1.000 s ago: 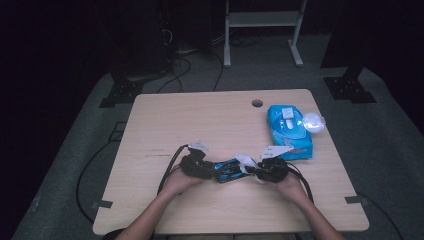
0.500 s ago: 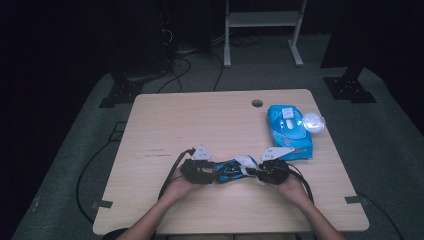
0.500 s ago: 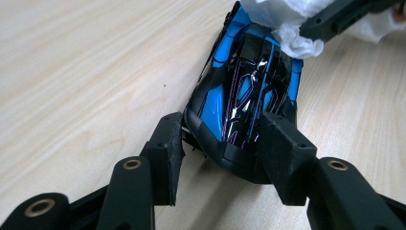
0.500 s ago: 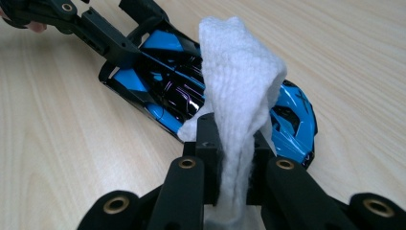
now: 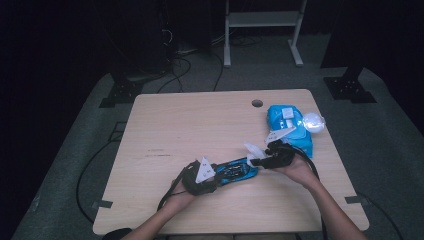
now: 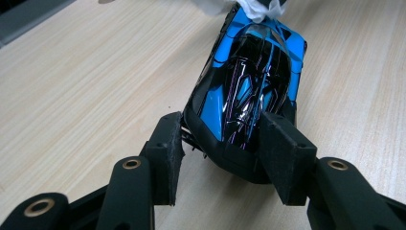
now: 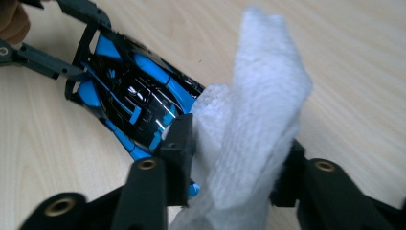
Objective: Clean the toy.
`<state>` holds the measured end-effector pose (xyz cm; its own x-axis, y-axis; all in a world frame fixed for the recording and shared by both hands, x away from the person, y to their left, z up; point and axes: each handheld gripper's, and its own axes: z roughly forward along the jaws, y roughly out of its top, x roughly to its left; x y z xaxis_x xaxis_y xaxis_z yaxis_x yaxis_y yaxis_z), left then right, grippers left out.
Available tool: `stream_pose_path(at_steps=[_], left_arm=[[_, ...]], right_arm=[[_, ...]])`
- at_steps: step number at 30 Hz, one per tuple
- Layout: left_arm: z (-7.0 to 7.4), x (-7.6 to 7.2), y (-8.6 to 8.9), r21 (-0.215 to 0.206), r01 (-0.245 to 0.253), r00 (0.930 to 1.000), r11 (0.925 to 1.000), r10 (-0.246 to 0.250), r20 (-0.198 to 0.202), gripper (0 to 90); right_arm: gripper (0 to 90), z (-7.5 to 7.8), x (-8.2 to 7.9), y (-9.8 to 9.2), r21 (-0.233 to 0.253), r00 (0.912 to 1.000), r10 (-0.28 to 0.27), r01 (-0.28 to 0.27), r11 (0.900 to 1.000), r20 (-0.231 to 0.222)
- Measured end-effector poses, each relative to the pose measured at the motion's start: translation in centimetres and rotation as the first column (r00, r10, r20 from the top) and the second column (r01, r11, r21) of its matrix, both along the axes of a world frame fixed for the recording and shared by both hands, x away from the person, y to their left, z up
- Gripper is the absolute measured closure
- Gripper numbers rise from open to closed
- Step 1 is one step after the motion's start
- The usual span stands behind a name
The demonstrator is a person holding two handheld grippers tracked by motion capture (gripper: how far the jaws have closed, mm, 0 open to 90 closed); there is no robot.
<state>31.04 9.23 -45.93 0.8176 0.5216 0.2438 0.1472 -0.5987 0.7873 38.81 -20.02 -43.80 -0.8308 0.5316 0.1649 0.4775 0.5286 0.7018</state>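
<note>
High view first: I see my left gripper (image 5: 212, 179) low on the desk (image 5: 190, 125), near the front edge. A person's left hand (image 5: 182, 196) holds it from below. Its fingers (image 6: 167, 153) are pressed on the back end of a little toy car (image 5: 235, 171), one on each side, so they are holding the car. The car is blue and black and shiny. It lies flat on the wood, a bit to the right of the middle of the desk, with its nose pointing to the right.

Just past the nose of the car is my right gripper (image 5: 255, 161). The person's right hand (image 5: 295, 167) holds that one. Its fingers (image 7: 179, 143) are closed on a white wipe (image 7: 249, 124), which sticks up between them like a soft flag. From the right gripper view the wipe sits right at the car's front end, and I cannot tell if it touches the car or is just beside it.

Farther right and a little to the back is a blue pack of wipes (image 5: 287, 125). It lies flat on the desk, near the right edge. A small shiny clear ball (image 5: 313, 121) sits against the pack's right side.

A round hole (image 5: 257, 103) is in the desk near the back edge.
</note>
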Motion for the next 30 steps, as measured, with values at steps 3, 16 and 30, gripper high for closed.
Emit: stream_pose_path(at_steps=[3,16,30], left_arm=[[-0.1,-0.2,0.0,-0.002,0.002,0.9998,1.0000,-0.002,0.018,51.3],[-0.3,-0.6,0.1,0.009,0.013,0.9979,0.9999,-0.014,0.063,50.6],[-0.3,1.1,0.2,-0.087,0.021,0.9888,0.9960,-0.034,-0.145,29.1]], right_arm=[[50.1,-0.3,0.8,0.2,-0.004,0.9974,0.056,-0.056,0.998,-0.046],[46.6,-0.8,2.2,0.8,0.003,0.9849,0.142,-0.143,0.990,-0.098],[55.6,-0.1,-1.0,0.4,-0.046,0.9839,0.150,-0.146,0.988,0.098]])
